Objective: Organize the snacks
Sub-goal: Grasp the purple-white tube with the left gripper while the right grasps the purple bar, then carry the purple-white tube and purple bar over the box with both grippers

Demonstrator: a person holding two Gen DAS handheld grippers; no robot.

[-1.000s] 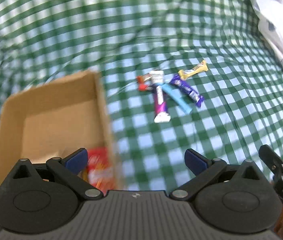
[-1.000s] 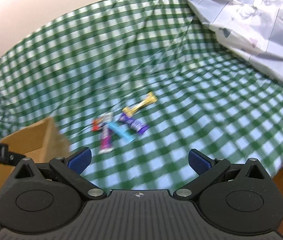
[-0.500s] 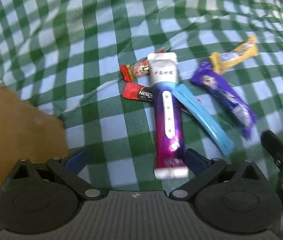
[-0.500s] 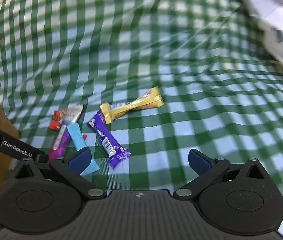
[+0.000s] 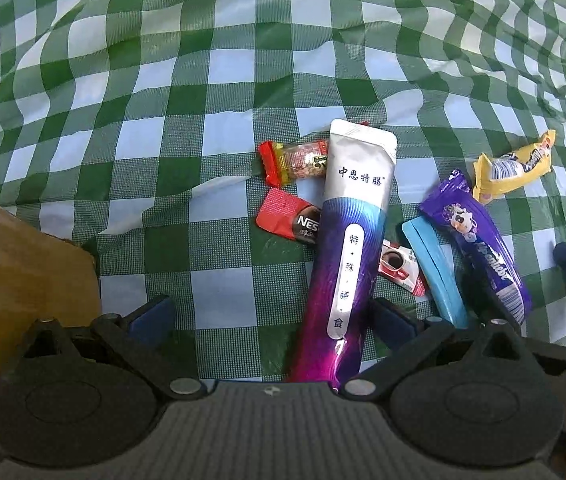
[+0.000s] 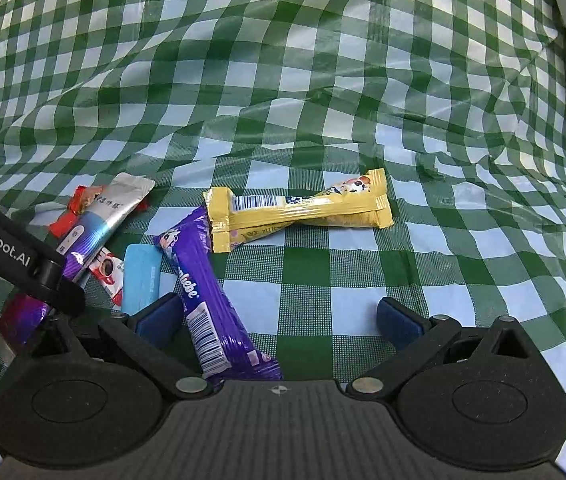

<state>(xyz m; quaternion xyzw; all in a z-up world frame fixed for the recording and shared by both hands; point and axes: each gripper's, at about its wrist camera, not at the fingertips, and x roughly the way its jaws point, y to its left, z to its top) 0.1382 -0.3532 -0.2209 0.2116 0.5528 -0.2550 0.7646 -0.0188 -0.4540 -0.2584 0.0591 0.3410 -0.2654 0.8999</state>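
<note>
At frame left stands the cardboard box [image 5: 23, 264], its inside cut off. The left gripper [image 5: 271, 320], jaws apart, straddles the long silver-purple sachet [image 5: 347, 248]; closing could snag the Nescafé stick [image 5: 295, 222] beneath. The right gripper [image 6: 279, 316], also spread, brackets the purple bar [image 6: 203, 288], whose near end is hidden.

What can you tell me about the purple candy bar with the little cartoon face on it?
The purple bar is a long, shiny plastic wrapper with crimped ends, a cartoon face near its far end, white lettering and a barcode near its close end. It lies flat on the checked cloth, unopened as far as shows. Its far end touches or slips under the yellow bar, and the blue stick lies beside it. The open right gripper straddles its near end, not gripping.
</note>
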